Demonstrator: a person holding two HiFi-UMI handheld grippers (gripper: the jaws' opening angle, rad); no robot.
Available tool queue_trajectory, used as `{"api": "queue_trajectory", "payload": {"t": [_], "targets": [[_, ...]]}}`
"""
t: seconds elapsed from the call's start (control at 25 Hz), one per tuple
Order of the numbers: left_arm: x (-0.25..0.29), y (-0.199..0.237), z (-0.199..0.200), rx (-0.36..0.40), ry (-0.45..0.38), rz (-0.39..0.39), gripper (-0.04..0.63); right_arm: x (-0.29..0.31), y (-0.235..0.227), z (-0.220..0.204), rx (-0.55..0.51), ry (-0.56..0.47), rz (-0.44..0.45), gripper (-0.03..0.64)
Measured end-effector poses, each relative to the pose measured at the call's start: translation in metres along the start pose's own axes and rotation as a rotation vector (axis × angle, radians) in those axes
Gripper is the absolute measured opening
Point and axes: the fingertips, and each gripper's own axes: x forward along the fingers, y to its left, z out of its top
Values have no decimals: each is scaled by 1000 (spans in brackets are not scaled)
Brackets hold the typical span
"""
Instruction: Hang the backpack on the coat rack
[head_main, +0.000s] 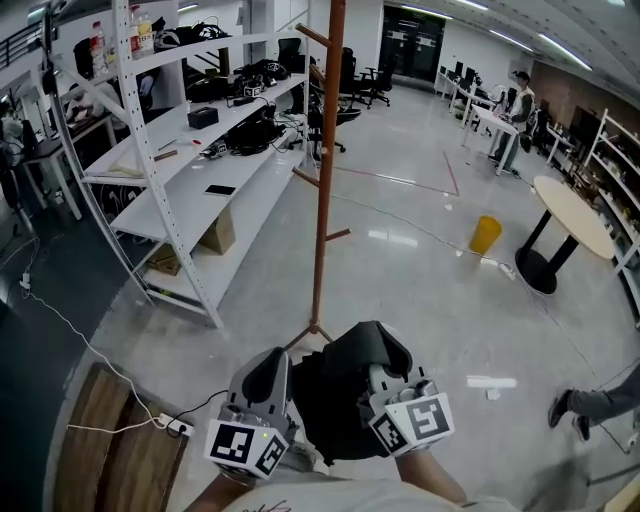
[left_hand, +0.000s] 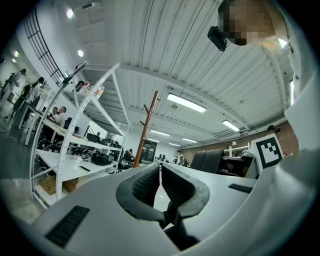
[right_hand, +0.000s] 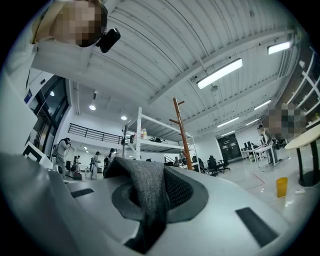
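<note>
Nearest the person, the right gripper (right_hand: 150, 176) was clamped on a fold of grey fabric from the backpack (head_main: 340, 400), which filled the gap between its fingers (right_hand: 181, 190) and draped over their front. The left gripper (left_hand: 160, 172) had its fingers (left_hand: 144, 186) pressed almost together, with only a sliver of light between the pads. A thin dark strip at their root looked like a strap pinched there, though that was less certain. The backpack hung low between the two grippers, close to the person's body and above the floor (head_main: 420, 270). It was near the foot of the coat rack (head_main: 325, 180) but not touching it.

The step in hand seemed to be carrying the bag up to a peg. To do it well, both grips needed to hold firm while the bag rose, since the right one had loose cloth rather than a handle and could slip under the weight. The strap or top loop needed to be spread open between the grippers, lifted clear above a peg, and lowered over it. The low side peg (head_main: 337, 236) was the nearest target and the top peg (head_main: 312, 36) the farthest. The slim pole might tip if it was pushed sideways, so a straight drop was safer.
</note>
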Motion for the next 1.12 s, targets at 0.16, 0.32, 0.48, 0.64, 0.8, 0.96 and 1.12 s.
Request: {"api": "queue_trajectory", "payload": {"t": [0.16, 0.32, 0.48, 0.64, 0.8, 0.96, 1.12], "targets": [[11, 7, -2, -5, -6, 9, 25, 9, -9, -4, 0, 8, 1, 44], [30, 19, -3, -1, -1, 7, 25, 28, -19, -9, -3, 11, 1, 44], [56, 30, -6, -6, -6, 0, 25, 48, -30, -13, -8, 16, 5, 44], [85, 46, -5, -1, -9, -14, 25, 76, -40, -16, -11, 11, 10, 44], [117, 69, -4, -3, -4, -20, 25, 112, -51, -18, -17, 4, 13, 44], [150, 92, 0, 3, -4, -27, 25, 149, -63, -18, -18, -7, 7, 44], [180, 112, 7, 7, -1, -45, 25, 184, -74, -15, -26, -17, 0, 44]]}}
